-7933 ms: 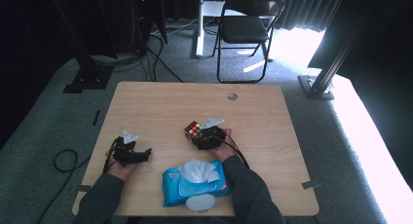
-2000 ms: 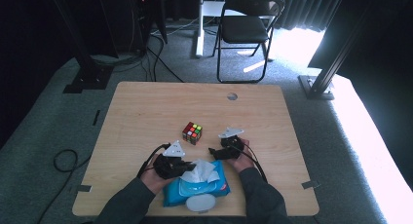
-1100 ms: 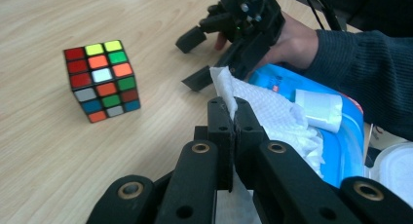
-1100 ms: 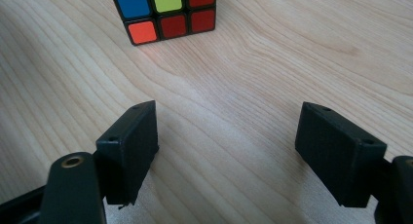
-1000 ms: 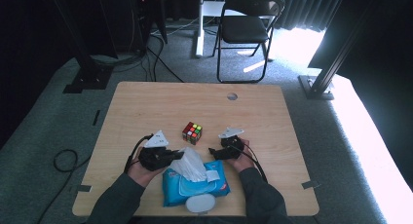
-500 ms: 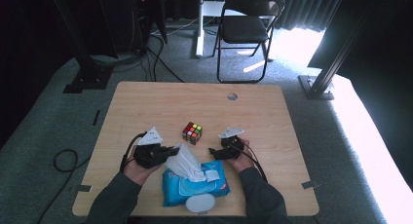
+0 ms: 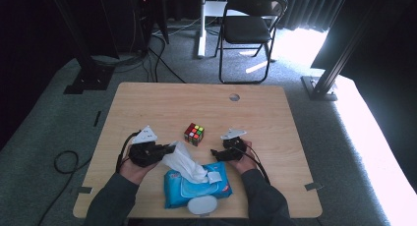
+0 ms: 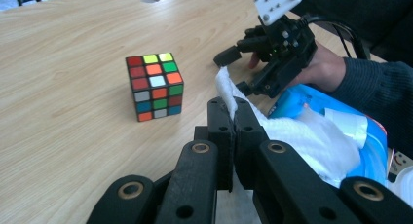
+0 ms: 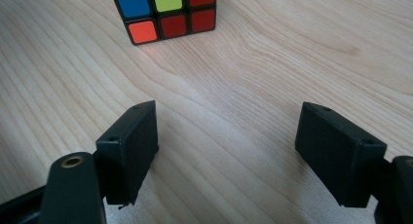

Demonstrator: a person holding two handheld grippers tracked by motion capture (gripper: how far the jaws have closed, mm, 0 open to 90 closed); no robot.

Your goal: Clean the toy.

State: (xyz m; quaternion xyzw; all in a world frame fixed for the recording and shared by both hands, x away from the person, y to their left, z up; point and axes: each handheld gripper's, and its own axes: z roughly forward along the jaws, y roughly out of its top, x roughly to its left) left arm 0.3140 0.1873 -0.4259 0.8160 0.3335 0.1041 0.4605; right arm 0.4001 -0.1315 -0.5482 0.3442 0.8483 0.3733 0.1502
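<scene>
wipe: white sheet (image 7: 183,161), drawn part-way out of the pack's top opening; free end slanted up toward the left edge of the surface; in left tool view (image 8: 311,136) it ran from the jaws back to the pack.
left tool: (image 7: 170,148) jaws shut tight on the wipe's tip; pinch visible in left tool view (image 8: 234,118), cloth poking out above the pads.
pack: blue wipes pack (image 7: 196,186), lying flat by the near edge of the surface, about mid-width; flap of the opening (image 7: 214,176) folded back toward the right side.
lid: round white disc (image 7: 202,205) touching the pack's near side, right at the near edge.
right tool: (image 7: 215,153) jaws wide apart, nothing between them; sat low over the surface just beyond the pack's far right corner. Right tool view showed bare wood between the pads (image 9: 226,151).
cube: colour puzzle cube (image 7: 194,133), standing on the surface near its centre, beyond the pack, between the two tools and apart from both; also in left tool view (image 8: 155,86) and at the top of right tool view (image 9: 163,12).
surface: light wood top (image 7: 147,103) with a round hole (image 7: 234,97) near the far edge.
</scene>
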